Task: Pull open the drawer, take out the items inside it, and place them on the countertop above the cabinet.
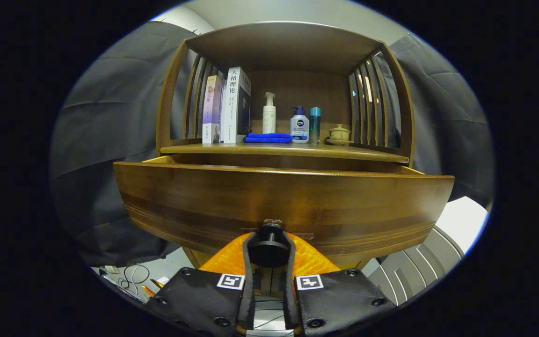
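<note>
The wooden drawer (279, 201) stands pulled out from the cabinet, its front panel facing me and its inside hidden below the top rim. My gripper (269, 243) is shut on the drawer's dark round knob (269, 238), which sits between the two orange-backed fingers (232, 255). Above the drawer lies the countertop (232, 149) under a wooden hutch. On it stand two books (227, 107), a folded blue cloth (268, 137), a white pump bottle (269, 113), a white and blue bottle (299, 125), a teal bottle (315, 124) and a small lidded cup (339, 134).
Slatted wooden sides (367, 107) close the hutch on the left and right. Black cloth hangs behind. On the floor at the lower left lie cables (131, 276); a white slatted object (419, 267) stands at the lower right.
</note>
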A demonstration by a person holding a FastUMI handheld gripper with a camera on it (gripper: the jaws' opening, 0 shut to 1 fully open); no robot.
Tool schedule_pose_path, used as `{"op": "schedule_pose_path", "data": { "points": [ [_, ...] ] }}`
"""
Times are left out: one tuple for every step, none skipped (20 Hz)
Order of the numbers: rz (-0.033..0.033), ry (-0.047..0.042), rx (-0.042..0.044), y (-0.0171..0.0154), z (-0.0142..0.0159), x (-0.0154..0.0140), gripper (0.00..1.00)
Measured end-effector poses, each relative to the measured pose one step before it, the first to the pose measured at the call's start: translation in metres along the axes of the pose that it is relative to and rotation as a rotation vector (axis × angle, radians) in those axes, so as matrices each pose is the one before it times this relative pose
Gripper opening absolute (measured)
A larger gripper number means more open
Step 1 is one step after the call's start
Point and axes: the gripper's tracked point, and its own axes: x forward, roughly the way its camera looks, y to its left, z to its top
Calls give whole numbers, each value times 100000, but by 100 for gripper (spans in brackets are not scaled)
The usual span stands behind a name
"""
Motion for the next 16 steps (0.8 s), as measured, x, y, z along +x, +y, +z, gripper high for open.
{"op": "schedule_pose_path", "data": {
  "points": [
    [281, -503, 49, 3, -48, -286, 26],
    [475, 240, -178, 30, -95, -355, 26],
    [510, 36, -297, 94, -92, -206, 26],
    [346, 461, -312, 65, -121, -223, 26],
    [451, 30, -381, 58, -94, -358, 26],
    [444, 170, -360, 119, -88, -295, 26],
    [139, 113, -157, -30, -170, -448, 26],
    [474, 226, -223, 40, -124, -327, 26],
    [1055, 297, -329, 112, -104, -303, 26],
    [1003, 482, -219, 0, -137, -342, 26],
    [571, 481, -213, -13, -180, -354, 26],
    [267, 374, -299, -18, -106, -393, 26],
    [67, 206, -828, -51, -116, -223, 26],
    [296, 115, -810, 33, -47, -207, 26],
    [535, 277, -536, 189, -91, -220, 26],
    [630, 446, -11, 124, -147, -336, 26]
  ]
}}
